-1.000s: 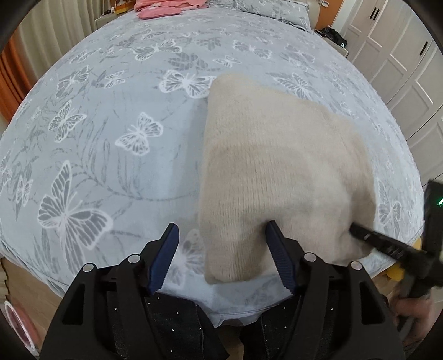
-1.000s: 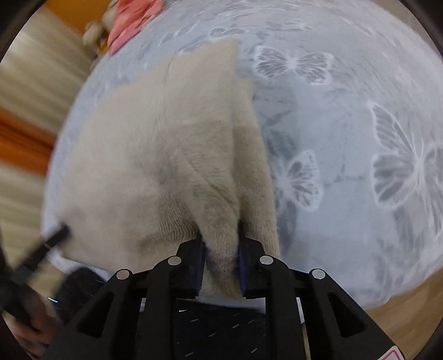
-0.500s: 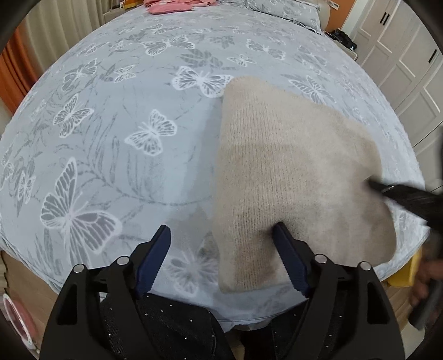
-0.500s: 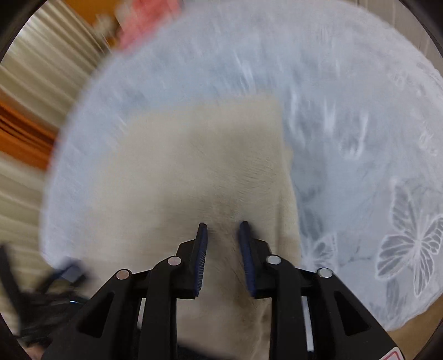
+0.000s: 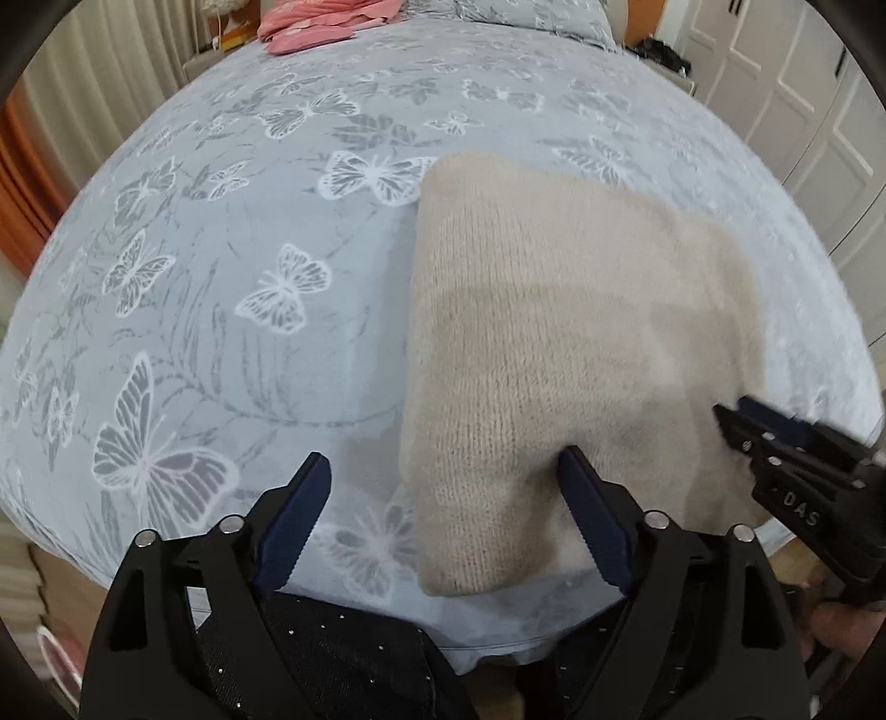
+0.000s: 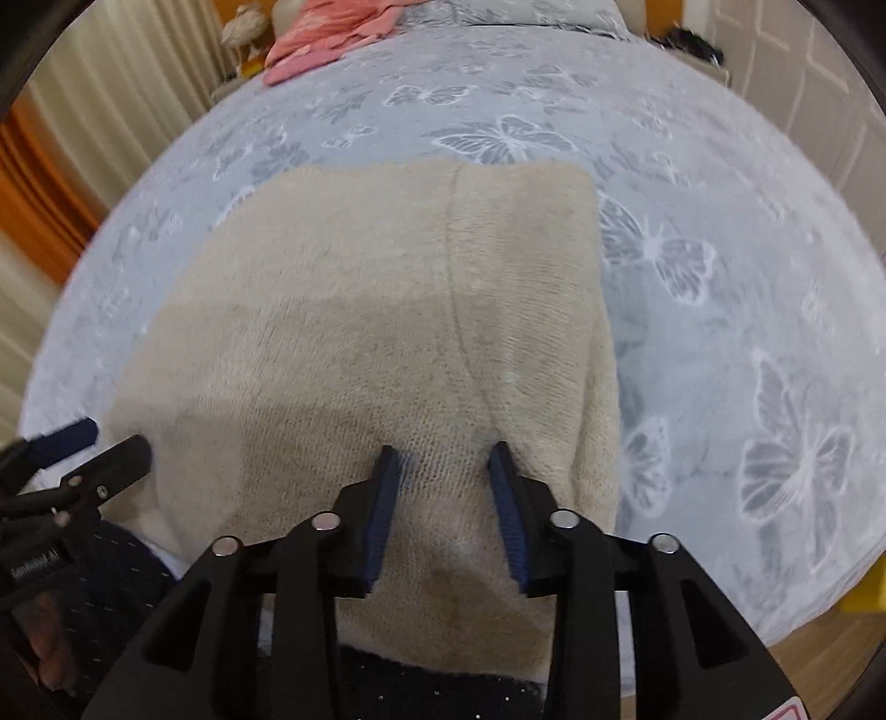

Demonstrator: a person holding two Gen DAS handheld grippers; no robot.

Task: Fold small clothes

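In the left wrist view, a folded beige knit garment [image 5: 565, 354] lies flat on the bed [image 5: 232, 266], filling the centre and right of the frame and reaching down to the bed's near edge at the bottom. The bedspread is pale grey-blue with white and grey butterflies. The left tongs [image 5: 443, 498] sit at the bottom centre, spread wide and holding nothing: the left-hand finger is over bare bedspread, the right-hand finger is over the garment's lower left part, and the garment's left edge runs up between them. At the right edge of the frame the right tongs [image 5: 736, 415] reach in, their tips at the garment's right edge. A pile of pink clothes [image 5: 315, 25] lies at the upper left, at the far end of the bed, and white wardrobe doors [image 5: 803, 111] fill the upper right.

In the right wrist view, the garment [image 6: 360, 332] takes up the centre and left, a seam line running down its right part. The right tongs [image 6: 443, 471] at the bottom centre are parted with a clear gap, over the garment's near portion and pinching nothing. The left tongs [image 6: 83, 443] appear at the left edge, tips apart at the garment's left border. The pink clothes [image 6: 321, 39] lie at the top left.
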